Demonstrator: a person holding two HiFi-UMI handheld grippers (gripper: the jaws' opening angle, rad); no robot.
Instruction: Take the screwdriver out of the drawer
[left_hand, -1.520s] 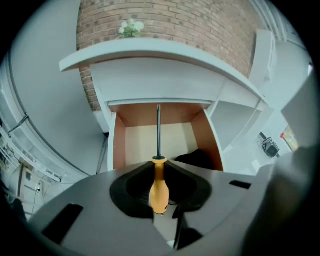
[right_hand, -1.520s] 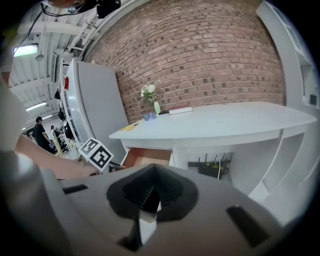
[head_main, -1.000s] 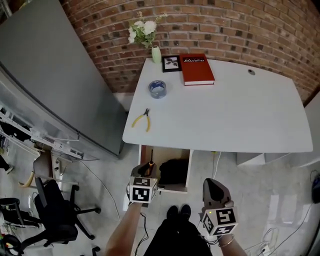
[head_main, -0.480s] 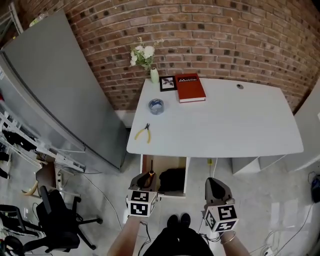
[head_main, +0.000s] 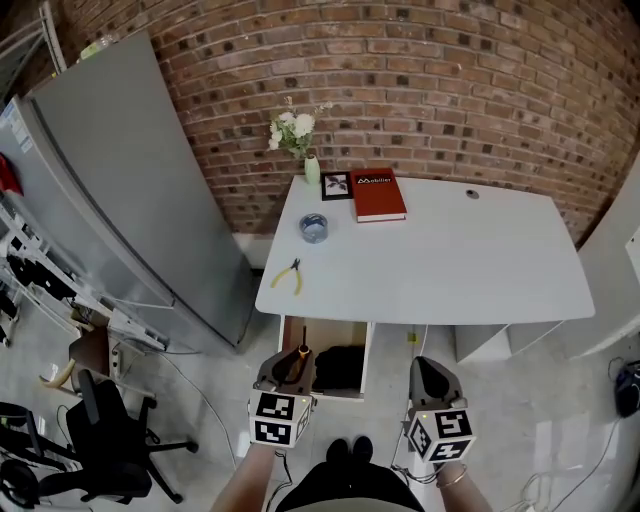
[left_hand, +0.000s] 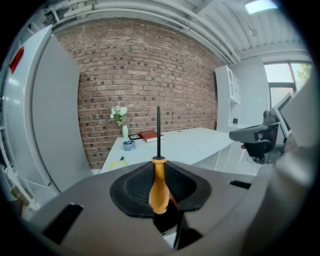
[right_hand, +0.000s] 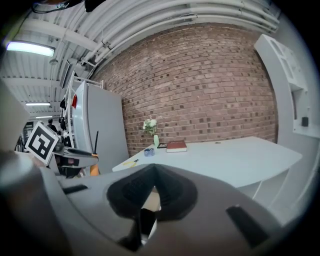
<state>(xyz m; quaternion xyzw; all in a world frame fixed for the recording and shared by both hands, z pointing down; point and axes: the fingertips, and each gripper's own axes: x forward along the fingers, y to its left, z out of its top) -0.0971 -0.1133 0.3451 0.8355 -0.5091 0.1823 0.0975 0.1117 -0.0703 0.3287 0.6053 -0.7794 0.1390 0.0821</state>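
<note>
The left gripper (head_main: 286, 364) is closed on the screwdriver (left_hand: 159, 190): its 2 jaws clamp the orange handle, and the dark shaft stands upright above them. The tool is out of the drawer (head_main: 325, 332), held in the air just in front of the drawer's left front corner. The drawer hangs open under the front edge of the white desk (head_main: 450, 270), near its left corner, with a dark object (head_main: 341, 368) inside. The right gripper (right_hand: 150, 190) is empty, its jaws drawn together to a thin slit, and it hangs to the right of the drawer. On the desk, yellow-handled pliers (head_main: 289, 277) lie at the front left corner, a tape roll (head_main: 314, 228) sits by the left edge, and a red book (head_main: 379, 194) lies at the back edge.
</note>
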